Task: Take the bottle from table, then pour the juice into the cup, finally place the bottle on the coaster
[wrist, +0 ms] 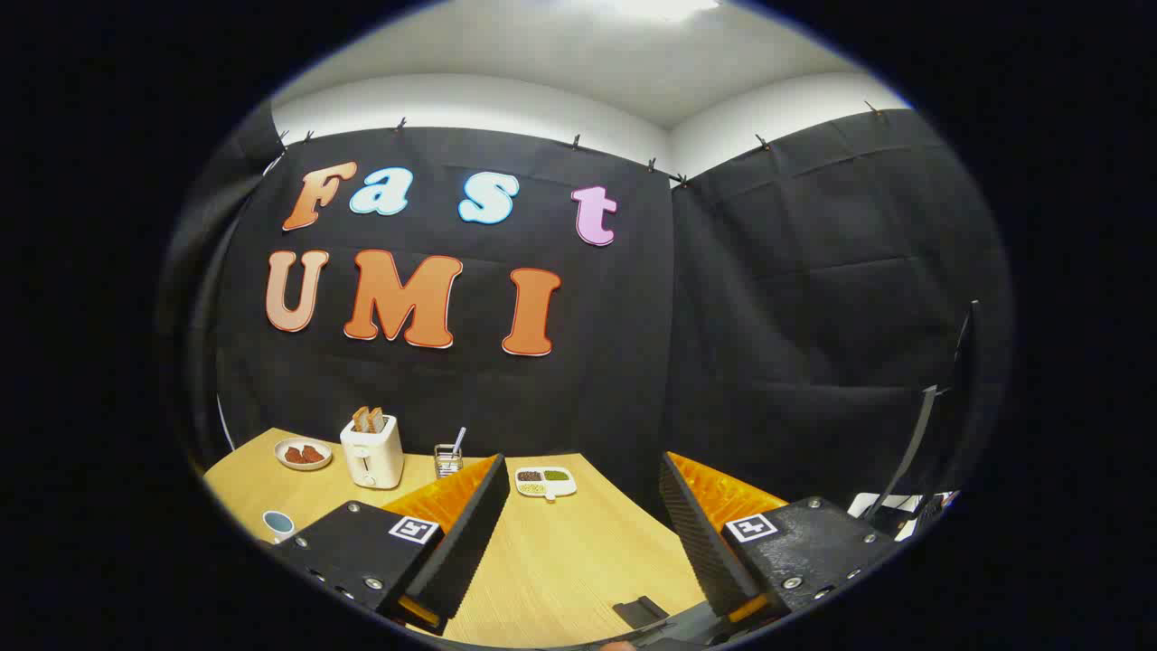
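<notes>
Wide-open jaws of the gripper [578, 533] hang empty above the table [560, 561], aimed level toward the toaster [371, 452].

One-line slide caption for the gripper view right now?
Hand-held gripper open above the wooden table, nothing between its fingers; toaster, cup and sectioned dish beyond.

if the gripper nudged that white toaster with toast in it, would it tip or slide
The white toaster looks boxy and squat, so it would probably slide on the smooth wooden table. The toast slices stand loose and may shift. The open gripper is well short of it.
</notes>
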Motion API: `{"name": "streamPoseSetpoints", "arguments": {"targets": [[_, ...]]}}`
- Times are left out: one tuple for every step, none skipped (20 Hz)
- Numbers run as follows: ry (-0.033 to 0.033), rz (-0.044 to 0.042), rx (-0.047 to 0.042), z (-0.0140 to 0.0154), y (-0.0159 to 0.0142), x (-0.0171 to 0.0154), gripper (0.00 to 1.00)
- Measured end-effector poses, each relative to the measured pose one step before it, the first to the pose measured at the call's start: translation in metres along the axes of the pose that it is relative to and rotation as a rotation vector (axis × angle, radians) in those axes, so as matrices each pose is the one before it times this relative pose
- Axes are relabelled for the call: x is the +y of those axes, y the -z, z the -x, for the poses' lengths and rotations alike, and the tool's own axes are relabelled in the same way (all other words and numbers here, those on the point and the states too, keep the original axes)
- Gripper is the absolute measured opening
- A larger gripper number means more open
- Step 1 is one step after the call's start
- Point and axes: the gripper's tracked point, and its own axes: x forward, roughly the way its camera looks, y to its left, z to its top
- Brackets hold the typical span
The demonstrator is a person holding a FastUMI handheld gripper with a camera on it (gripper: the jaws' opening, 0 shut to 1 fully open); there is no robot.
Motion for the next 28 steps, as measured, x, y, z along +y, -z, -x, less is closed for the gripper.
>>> {"name": "streamPoseSetpoints", "arguments": {"targets": [[-0.01029,-0.00229,-0.00092,0.00205,-0.00013,0.00326,0.99],[-0.00612,-0.00478,0.00019,0.00019,0.00007,0.00212,0.99],[-0.00591,-0.00143,0.00481,0.00003,0.00133,0.00120,0.99],[0.00140,0.00330,0.00329,-0.00042,0.00281,-0.00136,0.99],[0.00452,0.01159,0.00162,-0.00063,0.00123,-0.00139,0.99],[0.00561,0.01371,-0.00399,-0.00196,-0.00046,-0.00017,0.99],[0.00439,0.00899,0.00198,-0.00094,0.00008,0.00038,0.99],[-0.00405,0.00006,0.00058,-0.00013,0.00047,0.00065,0.99],[-0.00801,-0.00555,0.00096,-0.00046,-0.00019,0.00308,0.99],[-0.00612,-0.00755,0.00352,-0.00037,0.00108,0.00259,0.99],[-0.00630,-0.00569,0.00212,-0.00116,0.00049,0.00207,0.99],[-0.00417,-0.00028,0.00149,-0.00128,0.00176,0.00164,0.99],[-0.00096,0.00261,0.00324,-0.00084,0.00260,0.00030,0.99],[-0.00149,0.00200,0.00261,-0.00103,0.00195,0.00037,0.99],[-0.00431,-0.00032,0.00468,-0.00054,0.00215,0.00192,0.99],[-0.00432,-0.00478,0.00341,0.00003,0.00169,0.00101,0.99],[-0.00553,-0.00644,0.00266,-0.00116,0.00040,0.00214,0.99],[-0.00412,-0.00464,0.00474,-0.00025,0.00252,0.00097,0.99],[-0.00302,-0.00089,0.00383,-0.00128,0.00205,0.00116,0.99],[-0.00650,0.00093,0.00544,-0.00185,0.00323,0.00071,0.99],[-0.00733,-0.00120,0.00600,0.00005,0.00108,0.00376,0.99],[-0.01008,-0.00189,0.00350,0.00024,0.00119,0.00433,0.99],[-0.01124,-0.00047,0.00202,-0.00001,0.00123,0.00423,0.99],[-0.00943,0.00124,0.00126,-0.00059,0.00150,0.00448,0.99],[-0.00925,0.00088,0.00036,-0.00075,0.00241,0.00401,0.99],[-0.01174,-0.00053,0.00167,-0.00105,0.00309,0.00648,0.99],[-0.01473,-0.00249,0.00684,-0.00093,0.00486,0.00678,0.99],[-0.01721,-0.00714,0.00874,-0.00082,0.00657,0.00837,0.99]]}}
